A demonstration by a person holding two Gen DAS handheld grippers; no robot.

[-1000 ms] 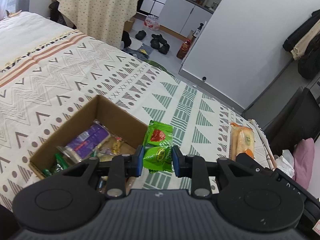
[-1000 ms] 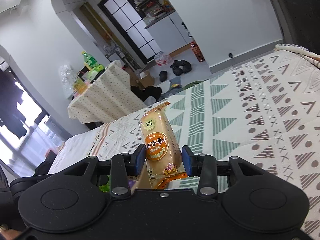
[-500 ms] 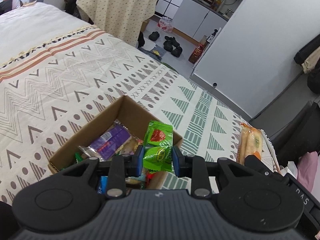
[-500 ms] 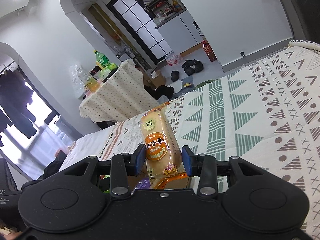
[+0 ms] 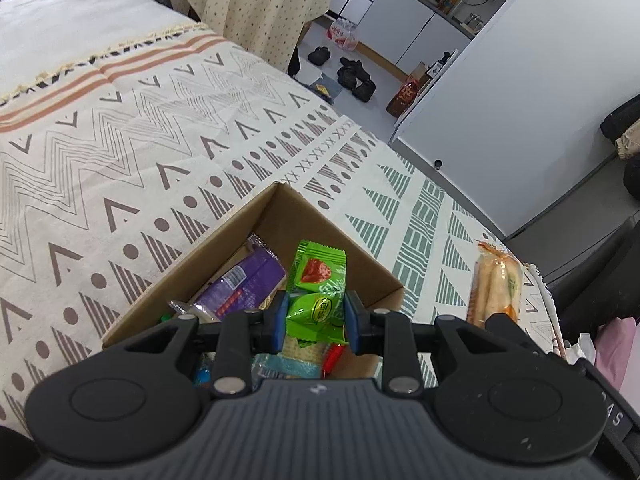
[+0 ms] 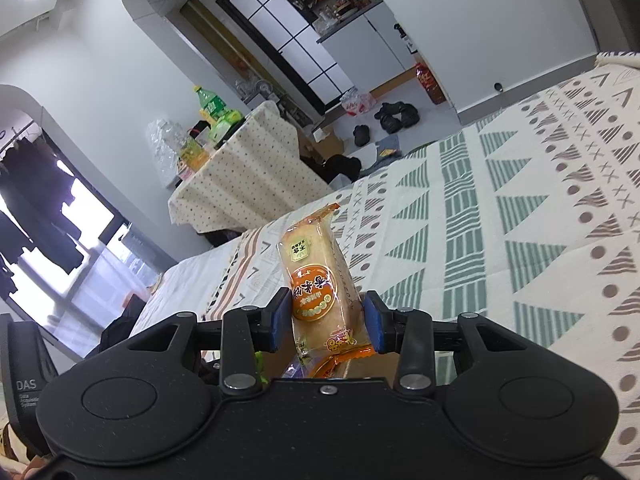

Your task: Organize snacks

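An open cardboard box (image 5: 208,268) sits on the patterned bedspread, with a purple packet (image 5: 244,284) and several other snacks inside. My left gripper (image 5: 316,320) hangs over the box, shut on a green snack packet (image 5: 318,292) that sticks up between its blue pads. In the right wrist view my right gripper (image 6: 325,322) is shut on an orange rice cracker packet (image 6: 316,280), held upright. That same cracker packet (image 5: 496,284) shows in the left wrist view, just right of the box. A sliver of the box (image 6: 276,360) shows below the right gripper's fingers.
The bedspread (image 5: 120,152) spreads wide to the left and behind the box. Beyond the bed stand a cloth-covered table (image 6: 244,176) with bottles, shoes on the floor (image 5: 352,76) and a white wall panel (image 5: 500,92). Dark clothing (image 5: 624,128) hangs at the right.
My left gripper has moved with the green packet from beside the box's right corner to over the box's inside. The right gripper with the cracker packet has come closer to the box.
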